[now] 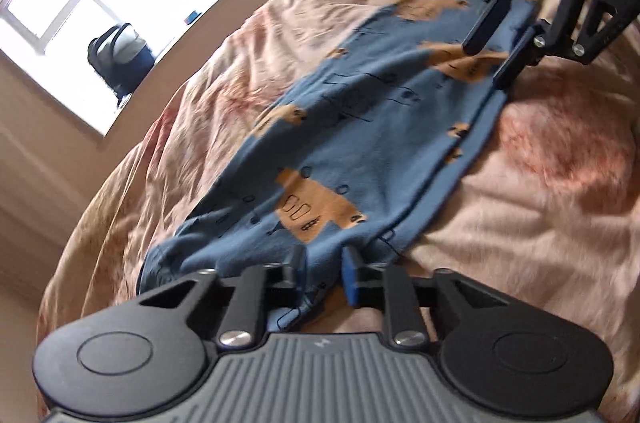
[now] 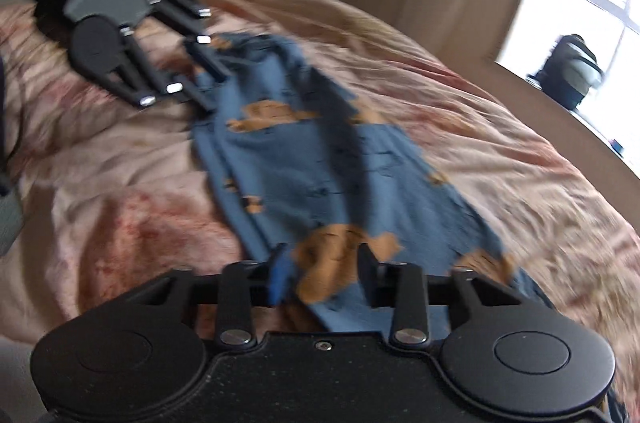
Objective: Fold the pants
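Blue cotton pants with tan bear prints (image 1: 360,143) are stretched along a bed's crumpled pink floral bedspread (image 1: 540,223). One end is pinched by the left gripper (image 1: 322,263). The opposite end lies between the right gripper (image 2: 324,271) fingers; whether it is clamped cannot be told.

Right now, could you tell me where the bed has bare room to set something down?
Bare bedspread lies on both long sides of the pants. It's crowded at their two ends, where the left gripper and right gripper sit.

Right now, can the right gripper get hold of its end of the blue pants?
Probably yes: the right gripper already has the blue pants bunched between its fingers on the bedspread, with nothing in the way. The left gripper is at the opposite end.
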### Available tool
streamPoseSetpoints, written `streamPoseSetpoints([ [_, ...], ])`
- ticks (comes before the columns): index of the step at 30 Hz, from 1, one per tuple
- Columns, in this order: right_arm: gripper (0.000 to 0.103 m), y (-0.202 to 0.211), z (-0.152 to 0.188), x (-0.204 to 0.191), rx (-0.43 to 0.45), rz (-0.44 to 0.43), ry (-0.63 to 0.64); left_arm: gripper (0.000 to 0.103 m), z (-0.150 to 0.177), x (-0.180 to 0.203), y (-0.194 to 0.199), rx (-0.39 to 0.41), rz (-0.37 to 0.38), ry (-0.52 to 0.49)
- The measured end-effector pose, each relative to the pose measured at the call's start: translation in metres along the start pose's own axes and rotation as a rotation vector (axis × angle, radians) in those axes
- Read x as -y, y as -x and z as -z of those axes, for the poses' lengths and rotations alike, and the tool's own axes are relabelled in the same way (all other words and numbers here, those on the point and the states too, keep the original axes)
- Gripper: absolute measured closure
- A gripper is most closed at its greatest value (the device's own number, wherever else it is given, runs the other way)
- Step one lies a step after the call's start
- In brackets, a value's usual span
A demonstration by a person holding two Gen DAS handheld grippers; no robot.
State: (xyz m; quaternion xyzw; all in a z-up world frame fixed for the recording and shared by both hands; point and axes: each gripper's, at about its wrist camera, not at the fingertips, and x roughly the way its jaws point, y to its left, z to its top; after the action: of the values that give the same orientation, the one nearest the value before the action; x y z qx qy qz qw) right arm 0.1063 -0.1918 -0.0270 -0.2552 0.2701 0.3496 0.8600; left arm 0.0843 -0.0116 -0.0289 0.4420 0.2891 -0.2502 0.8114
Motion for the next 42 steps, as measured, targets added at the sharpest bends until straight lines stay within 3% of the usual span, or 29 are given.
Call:
streamPoseSetpoints([
  [3,0.078,-0.003,-0.001,-0.008,-0.007,-0.018,0.042,0.1,0.003,0.004,0.003,0.013,0.015,-0.025],
  [7,0.081,-0.007,0.0,-0.01,-0.019,-0.02,0.062,0.103,0.004,0.0,0.005,0.028,0.028,0.008],
  [12,0.103,-0.011,-0.001,-0.018,-0.026,-0.019,0.121,0.103,0.004,-0.009,0.007,0.038,0.032,0.059],
  [18,0.103,-0.007,-0.002,-0.019,-0.005,-0.005,0.133,0.103,0.005,-0.015,0.012,0.062,0.002,0.097],
  [25,0.103,0.0,-0.003,-0.013,0.007,-0.029,0.084,0.103,0.012,-0.016,0.017,0.066,0.038,0.107],
  [26,0.103,-0.001,-0.003,-0.013,0.006,-0.031,0.083,0.102,0.013,-0.015,0.016,0.064,0.047,0.101],
  [28,0.103,-0.003,-0.003,-0.012,-0.003,-0.035,0.075,0.091,0.013,-0.008,0.015,0.067,0.036,0.065],
  [30,0.088,-0.005,-0.002,-0.013,-0.013,-0.029,0.083,0.07,0.013,-0.002,0.014,0.072,0.011,0.021],
  [35,0.085,-0.006,-0.001,-0.013,-0.025,-0.019,0.088,0.069,0.012,0.001,0.006,0.043,-0.023,-0.027],
  [37,0.085,-0.007,0.0,-0.013,-0.031,-0.022,0.091,0.071,0.012,0.002,0.001,0.026,-0.02,-0.044],
  [39,0.085,-0.008,0.0,-0.014,-0.035,-0.022,0.103,0.089,0.014,0.0,-0.002,0.015,-0.012,-0.043],
  [42,0.085,-0.01,0.0,-0.014,-0.043,-0.023,0.114,0.1,0.015,-0.004,-0.003,0.01,0.0,-0.015],
])
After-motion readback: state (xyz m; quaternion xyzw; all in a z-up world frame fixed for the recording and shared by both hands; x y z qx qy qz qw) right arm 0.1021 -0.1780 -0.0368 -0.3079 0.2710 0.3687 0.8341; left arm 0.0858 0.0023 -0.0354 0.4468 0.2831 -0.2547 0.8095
